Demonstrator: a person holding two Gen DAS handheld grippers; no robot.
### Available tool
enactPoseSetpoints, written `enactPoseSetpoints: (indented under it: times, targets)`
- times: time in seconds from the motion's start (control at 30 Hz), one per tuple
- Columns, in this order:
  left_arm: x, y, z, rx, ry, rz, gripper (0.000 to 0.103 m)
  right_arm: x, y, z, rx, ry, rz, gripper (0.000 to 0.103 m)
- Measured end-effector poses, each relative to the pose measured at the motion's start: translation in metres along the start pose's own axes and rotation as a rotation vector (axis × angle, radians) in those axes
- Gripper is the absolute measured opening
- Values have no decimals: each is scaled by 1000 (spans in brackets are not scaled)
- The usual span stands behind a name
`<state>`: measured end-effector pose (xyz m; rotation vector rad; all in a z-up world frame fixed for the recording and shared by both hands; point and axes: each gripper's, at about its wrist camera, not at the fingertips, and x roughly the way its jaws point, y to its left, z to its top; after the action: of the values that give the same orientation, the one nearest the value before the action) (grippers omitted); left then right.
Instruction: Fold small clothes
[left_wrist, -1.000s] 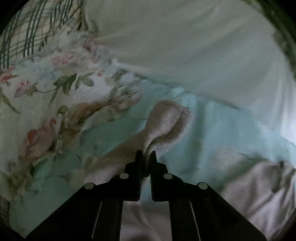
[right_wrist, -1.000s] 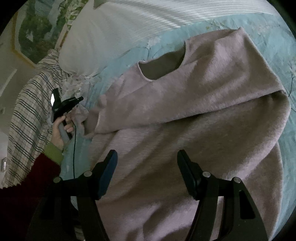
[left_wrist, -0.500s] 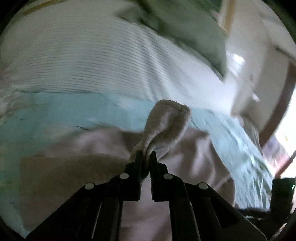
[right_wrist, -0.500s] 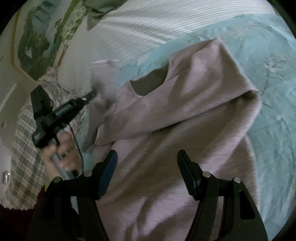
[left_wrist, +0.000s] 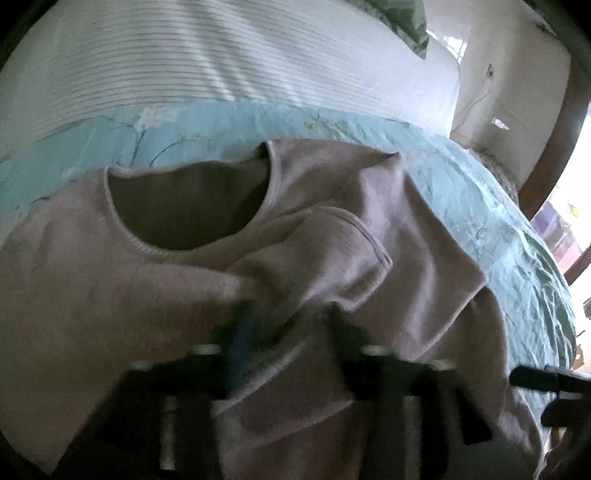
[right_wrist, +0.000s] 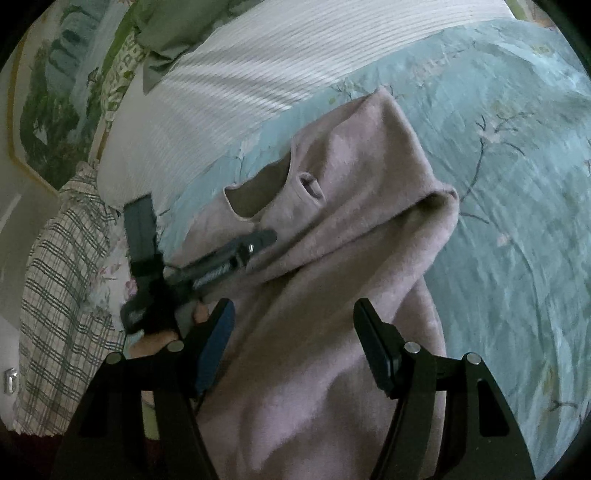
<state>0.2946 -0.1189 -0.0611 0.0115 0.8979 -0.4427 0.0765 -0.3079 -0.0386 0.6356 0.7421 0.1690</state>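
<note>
Pink sweater (right_wrist: 332, 302) lies on the teal floral bedspread (right_wrist: 509, 206), neckline (left_wrist: 184, 206) toward the striped white pillow (left_wrist: 221, 62). One sleeve is already laid across the chest, its cuff (left_wrist: 347, 236) just below the neck opening; the other sleeve looks folded over too, forming a thick ridge on the far side.

Left gripper (left_wrist: 291, 325): jaws are opening, with the sleeve fabric between them and no longer pinched. Judgement: the sleeve is being let go here so it stays draped across the body as the first fold.

Right gripper (right_wrist: 291, 332): jaws stand wide, nothing between the pads, hovering above the lower body of the sweater. Likely waiting to take the hem for the next fold.

Hard to read:
- Left wrist view is motion-blurred; fingertip edges smear, so contact with cloth is uncertain.
- Sweater hem is cut off below both views.
- The hand on the left gripper is mostly hidden behind the right gripper's finger.
- Plaid cloth (right_wrist: 55, 277) at the bed edge: cannot tell what it is.
</note>
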Motion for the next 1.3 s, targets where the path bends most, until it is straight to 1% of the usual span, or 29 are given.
enactPoseSetpoints:
  times: [0.03, 0.1, 0.17, 0.23, 0.33, 0.47, 0.5, 0.57, 0.6, 0.63, 0.67, 0.73, 0.77, 0.8, 0.83, 0.9, 1.0, 1.1, 1.17, 1.23, 1.3]
  targets:
    - [-4, 1, -3, -2, -4, 14, 64, 2, 2, 4, -6, -3, 0, 68]
    - [-20, 6, -9, -18, -4, 18, 66, 9, 4, 12, -14, -2, 2, 68]
    - [-42, 16, -21, -63, -21, 25, 73, 18, 6, 20, -23, 7, 4, 68]
    - [-65, 31, -39, -102, -48, 54, 75, 27, 7, 29, -27, 11, 3, 68]
    - [-92, 59, -66, -186, -62, 116, 76, 44, 3, 46, -21, 18, 5, 68]
    - [-128, 112, -107, -382, -92, 229, 75, 65, 1, 65, -23, 34, -14, 68]
    - [-133, 124, -115, -430, -100, 247, 75, 72, 0, 69, -20, 45, -14, 68]
    - [-141, 149, -127, -529, -115, 306, 73, 90, -3, 76, -7, 72, -30, 68]
    - [-142, 158, -131, -561, -120, 335, 72, 97, -4, 77, -3, 83, -42, 68]
    - [-141, 167, -133, -585, -117, 348, 70, 105, -5, 78, 5, 93, -48, 68]
    - [-139, 174, -134, -599, -107, 346, 68, 113, -7, 78, 12, 101, -47, 68]
    - [-134, 182, -135, -607, -97, 339, 67, 121, -3, 78, 4, 100, -37, 67]
    - [-132, 184, -134, -601, -96, 344, 67, 124, 0, 78, -7, 97, -27, 64]
    - [-129, 186, -133, -597, -95, 348, 67, 127, 3, 79, -14, 98, -19, 52]
    - [-128, 188, -132, -597, -97, 353, 67, 129, 4, 79, -16, 101, -10, 36]
    - [-124, 190, -129, -601, -100, 353, 67, 131, 6, 78, -14, 107, 20, 17]
    - [-123, 191, -126, -593, -99, 358, 67, 125, 9, 79, -24, 86, 25, 15]
    - [-121, 192, -122, -572, -93, 365, 63, 105, 12, 87, -17, 35, 41, 14]
    - [-121, 195, -119, -570, -93, 364, 59, 88, 17, 96, -23, -5, 62, 14]
    - [-121, 197, -115, -561, -92, 366, 55, 62, 24, 108, -42, -70, 91, 14]
    - [-121, 197, -111, -538, -90, 378, 51, 35, 27, 119, -61, -147, 101, 14]
